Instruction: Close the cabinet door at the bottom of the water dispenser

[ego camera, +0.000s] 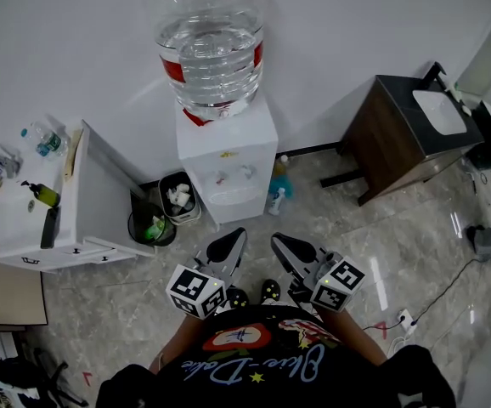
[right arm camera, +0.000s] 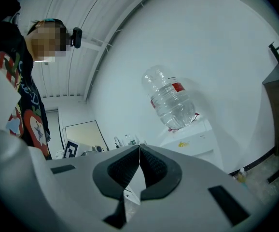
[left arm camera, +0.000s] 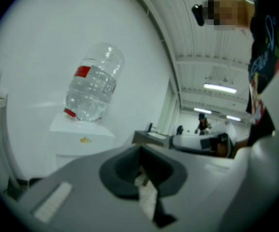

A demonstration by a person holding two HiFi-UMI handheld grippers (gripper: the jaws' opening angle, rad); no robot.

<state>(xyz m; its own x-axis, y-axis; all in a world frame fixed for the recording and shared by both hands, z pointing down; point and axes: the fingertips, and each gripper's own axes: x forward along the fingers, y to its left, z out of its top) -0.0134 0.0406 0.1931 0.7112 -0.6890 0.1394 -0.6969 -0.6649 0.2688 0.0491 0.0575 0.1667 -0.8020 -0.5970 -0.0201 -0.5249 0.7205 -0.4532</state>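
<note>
Cabinet door: not resolvable in any view. The head view looks steeply down the front of the water dispenser (ego camera: 227,164), which stands against the wall straight ahead of you with its water bottle (ego camera: 211,45) on top. The lower panel is foreshortened, so I cannot tell how far the door stands ajar. Your left gripper (ego camera: 231,243) and right gripper (ego camera: 283,245) sit low at your waist, well apart from the unit, each with jaws pressed together on nothing. Recommendation: leave them closed, crouch, lay one closed tip flat on the door's free edge and push squarely until it seats. Mind the waste bins (ego camera: 180,198) just beside its left and the floor bottles (ego camera: 278,195) at its right
</note>
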